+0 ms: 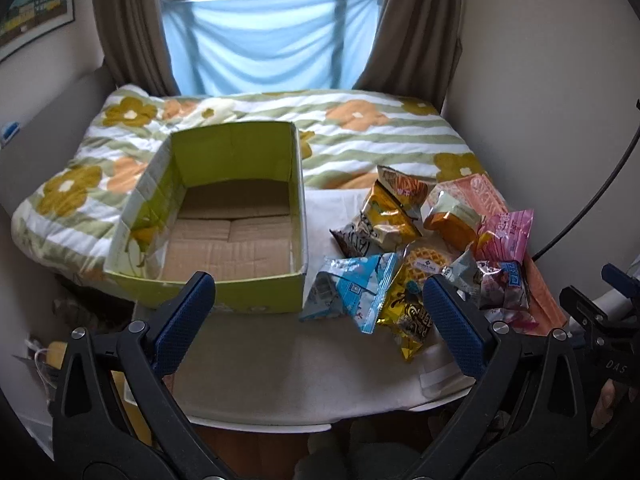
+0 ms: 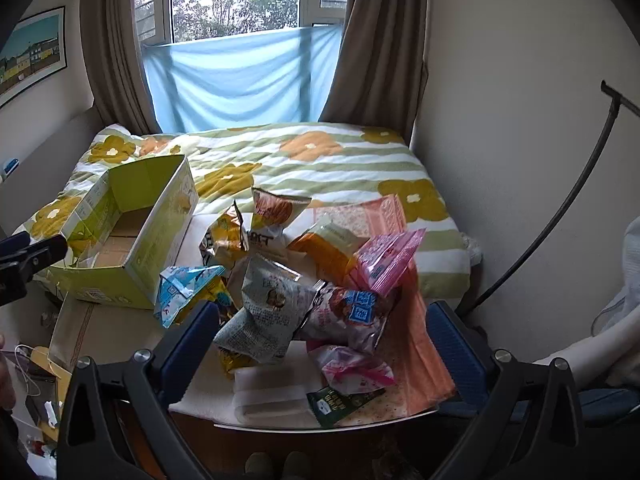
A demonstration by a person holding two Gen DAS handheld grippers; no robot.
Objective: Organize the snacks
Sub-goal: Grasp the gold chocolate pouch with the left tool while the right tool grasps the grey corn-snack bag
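You stand at the start of sorting: the green box sits empty at the table's left side against the bed, the snack pile heaped toward the right edge. Your left tool hovers wide open, holding nothing; your right tool is equally spread over the packets. Next, likely, close on one packet

Lime-green box with brown cardboard floor; quilt in white and green stripes with mustard and orange flowers; light-blue triangular packet; pink packet at right; far sky-blue cloth, brown curtains
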